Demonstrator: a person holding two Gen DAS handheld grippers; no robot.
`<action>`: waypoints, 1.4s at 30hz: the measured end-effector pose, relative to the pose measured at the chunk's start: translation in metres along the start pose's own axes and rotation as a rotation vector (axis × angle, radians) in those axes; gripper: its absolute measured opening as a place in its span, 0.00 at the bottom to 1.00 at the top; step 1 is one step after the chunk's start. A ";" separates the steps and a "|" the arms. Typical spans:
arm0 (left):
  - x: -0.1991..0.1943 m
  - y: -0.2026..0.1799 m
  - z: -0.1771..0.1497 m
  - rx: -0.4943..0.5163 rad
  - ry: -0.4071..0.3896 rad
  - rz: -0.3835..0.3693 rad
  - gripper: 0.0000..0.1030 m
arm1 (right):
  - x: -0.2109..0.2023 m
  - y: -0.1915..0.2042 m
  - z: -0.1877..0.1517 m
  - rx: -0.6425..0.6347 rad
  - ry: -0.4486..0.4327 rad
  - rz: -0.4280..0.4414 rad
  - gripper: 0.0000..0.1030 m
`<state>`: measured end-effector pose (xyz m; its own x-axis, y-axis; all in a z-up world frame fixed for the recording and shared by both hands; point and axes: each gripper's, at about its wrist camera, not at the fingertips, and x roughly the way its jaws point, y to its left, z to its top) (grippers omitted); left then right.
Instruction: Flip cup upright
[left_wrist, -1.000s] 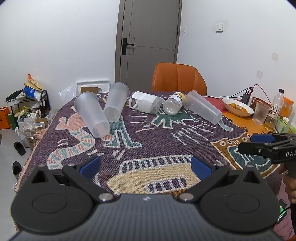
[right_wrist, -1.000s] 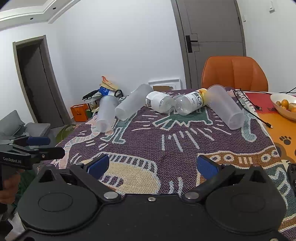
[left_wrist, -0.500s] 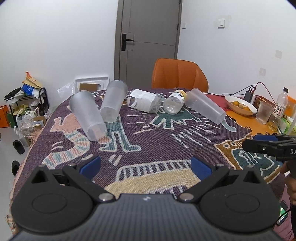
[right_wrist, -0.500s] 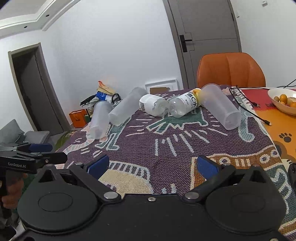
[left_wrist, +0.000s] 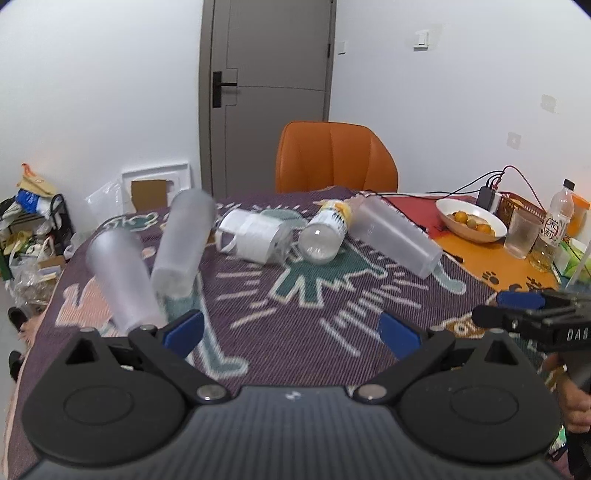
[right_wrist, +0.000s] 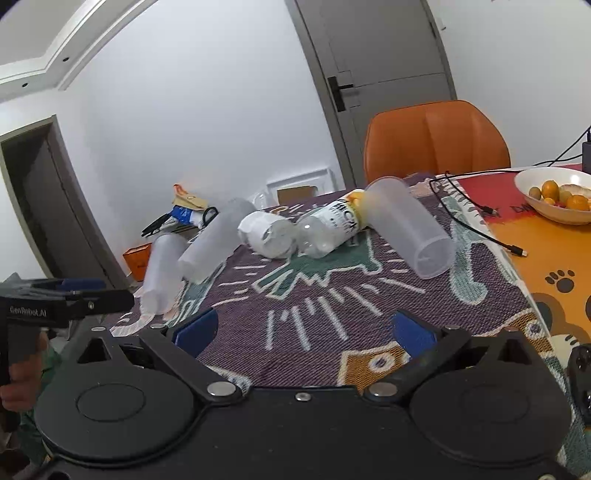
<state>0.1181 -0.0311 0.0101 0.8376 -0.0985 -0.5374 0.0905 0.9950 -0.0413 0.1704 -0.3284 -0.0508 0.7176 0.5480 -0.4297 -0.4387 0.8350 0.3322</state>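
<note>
Surface (left_wrist: 303, 317): covered w/ purple patterned woven cloth (right_wrist: 332, 295); orange paw-print mat (right_wrist: 546, 258) at right side.

Frosted cups, 3, all lying on sides:
- Cup A (left_wrist: 120, 275), near left, closest to left tongs, just past the left blue pad. Seen at (right_wrist: 160, 271) from right wrist view.
- Cup B (left_wrist: 184, 242), just right of cup A, lying at an angle, far end toward wall.
- Cup C (left_wrist: 397, 236), right of centre, open mouth facing near-right; also (right_wrist: 410, 230).

Other items on cloth, centre-far:
- White-wrapped container (left_wrist: 255, 236), on side, betw. cup B and bottle.
- Clear bottle w/ yellow-white label (left_wrist: 327, 236), on side, cap end touching or just beside cup C's far end; can't tell which.

Right side: white bowl of oranges (left_wrist: 471, 221), clear glass (left_wrist: 522, 234), upright drink bottle (left_wrist: 554, 229), black cable (right_wrist: 476, 218).

Far: orange chair (left_wrist: 334, 157), grey door (left_wrist: 266, 92).

Left tongs (left_wrist: 291, 328): spread wide, nothing betw. pads, above near edge of cloth.
Right tongs (right_wrist: 303, 330): spread wide, holding nothing, above near cloth; seen side-on at (left_wrist: 524, 310).
</note>
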 end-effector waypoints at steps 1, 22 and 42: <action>0.006 -0.001 0.005 0.001 0.001 -0.005 0.98 | 0.001 -0.003 0.001 0.005 -0.003 -0.002 1.00; 0.113 -0.037 0.063 0.113 0.083 -0.069 0.83 | 0.049 -0.059 0.021 0.119 -0.008 -0.042 0.93; 0.205 -0.047 0.086 0.181 0.157 -0.076 0.80 | 0.094 -0.091 0.035 0.184 0.057 -0.037 0.99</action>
<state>0.3316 -0.0997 -0.0261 0.7317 -0.1555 -0.6636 0.2569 0.9648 0.0571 0.2964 -0.3546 -0.0916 0.6975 0.5236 -0.4892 -0.3027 0.8341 0.4612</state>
